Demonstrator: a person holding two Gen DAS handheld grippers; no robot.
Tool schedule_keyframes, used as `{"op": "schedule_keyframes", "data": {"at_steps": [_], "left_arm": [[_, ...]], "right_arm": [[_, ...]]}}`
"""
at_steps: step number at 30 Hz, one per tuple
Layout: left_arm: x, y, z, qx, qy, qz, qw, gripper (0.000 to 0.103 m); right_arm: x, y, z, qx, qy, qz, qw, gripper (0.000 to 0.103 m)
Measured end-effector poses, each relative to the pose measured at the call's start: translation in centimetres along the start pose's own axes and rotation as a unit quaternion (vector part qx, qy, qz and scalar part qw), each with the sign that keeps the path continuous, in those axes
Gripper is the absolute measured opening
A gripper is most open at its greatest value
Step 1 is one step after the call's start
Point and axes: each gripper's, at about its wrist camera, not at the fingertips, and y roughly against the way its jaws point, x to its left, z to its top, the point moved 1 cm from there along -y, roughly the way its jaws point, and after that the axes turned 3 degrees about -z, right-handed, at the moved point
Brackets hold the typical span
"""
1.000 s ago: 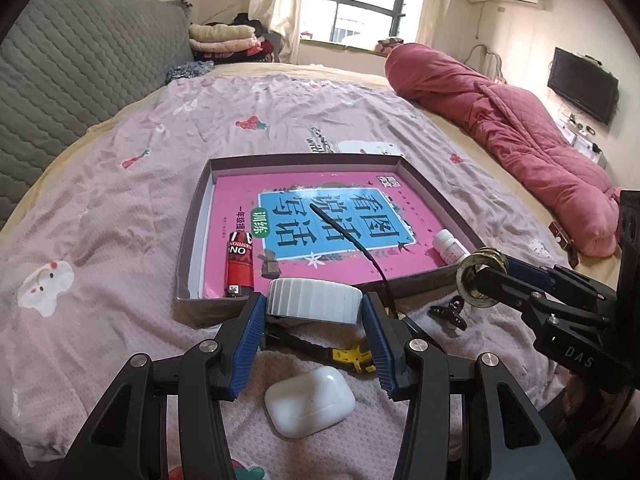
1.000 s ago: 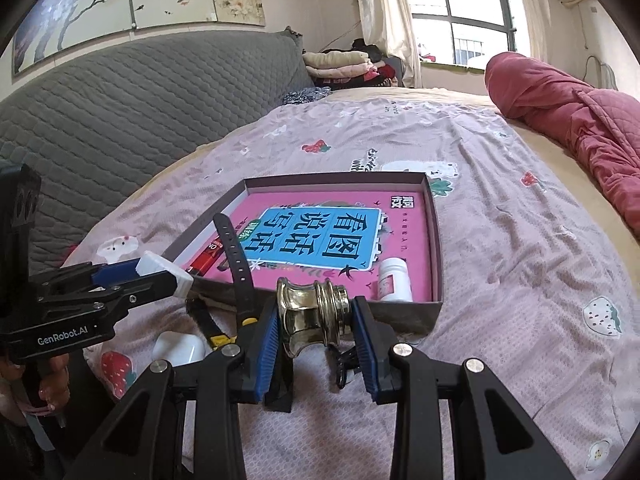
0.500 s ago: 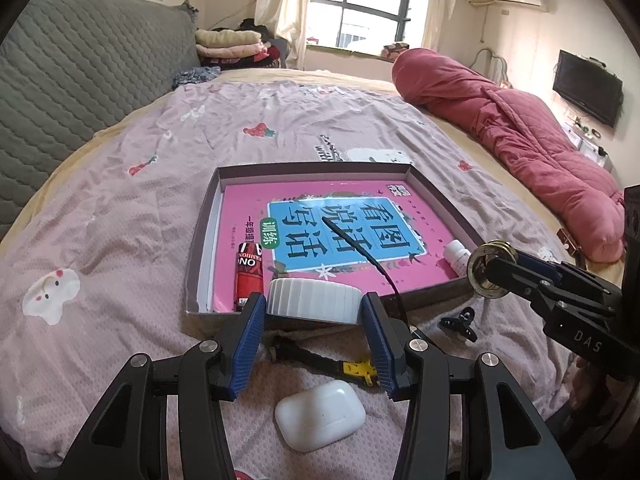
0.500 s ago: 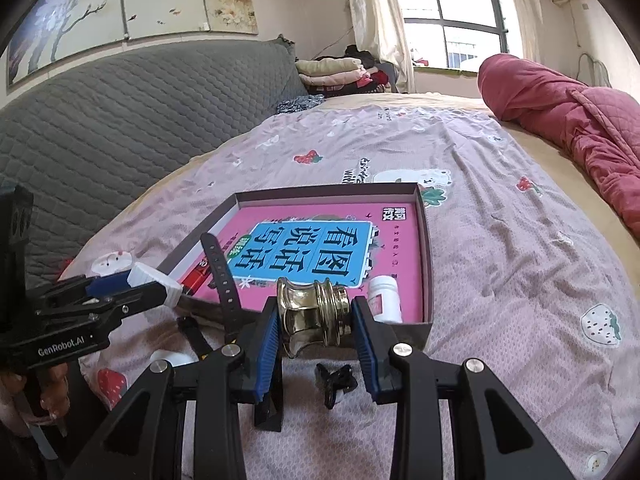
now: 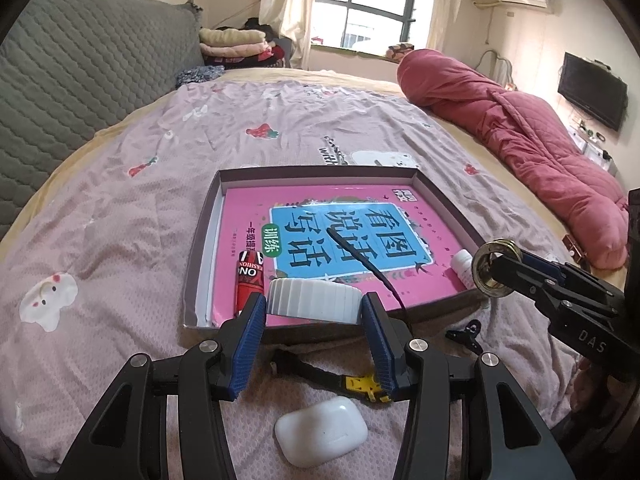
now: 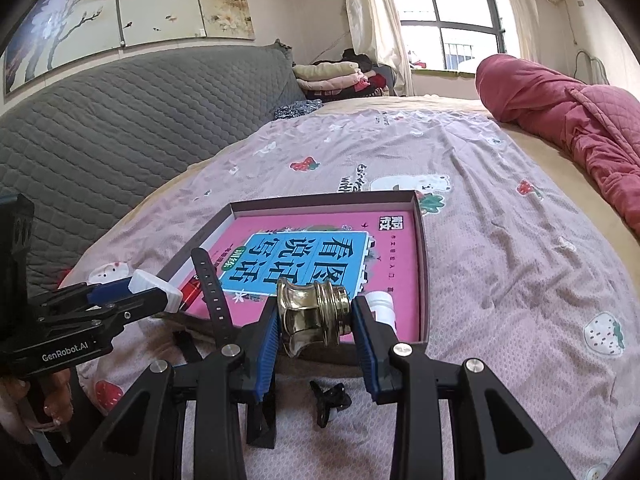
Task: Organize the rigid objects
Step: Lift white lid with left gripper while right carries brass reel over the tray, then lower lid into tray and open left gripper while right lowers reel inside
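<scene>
Book (image 5: 340,236), lighter (image 5: 249,280) and bottle (image 5: 462,266) sit in the box (image 5: 320,172) already. Left gripper (image 5: 314,334) pinches a white lid (image 5: 314,300), right gripper (image 6: 314,334) a brass knob (image 6: 314,316). Earbud case (image 5: 322,436), clip (image 5: 466,334) still out.

Tray (image 5: 202,248) on bed: book (image 5: 344,240) inside, tube (image 5: 249,280) at its left, bottle (image 5: 462,266) right; earbud case (image 5: 320,436) before tray.

The sheet (image 5: 120,208) is pale pink, printed with strawberries and white animals. The tray (image 5: 192,264) is dark brown; the book (image 5: 352,208) in it is bright pink with a blue panel and black characters. The lid (image 5: 314,300) is white and ribbed, the knob (image 6: 314,320) brassy gold, the quilt (image 5: 520,128) rose red, the headboard (image 6: 120,120) quilted grey.
</scene>
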Motion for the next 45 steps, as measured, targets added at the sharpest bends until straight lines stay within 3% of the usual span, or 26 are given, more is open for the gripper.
{"op": "schedule_keyframes", "data": {"at_steps": [24,45], "left_arm": [[2.1,-6.4,1.2,0.033,0.022,0.022,0.999,0.051],[2.1,-7.3,0.8,0.055,0.035,0.01,0.9978,0.051]], "right_arm": [[0.9,-4.6,0.0,0.038,0.04,-0.019,0.998,0.035],[0.4,-5.5,-0.6,0.057,0.034,-0.024,0.998,0.035]]}}
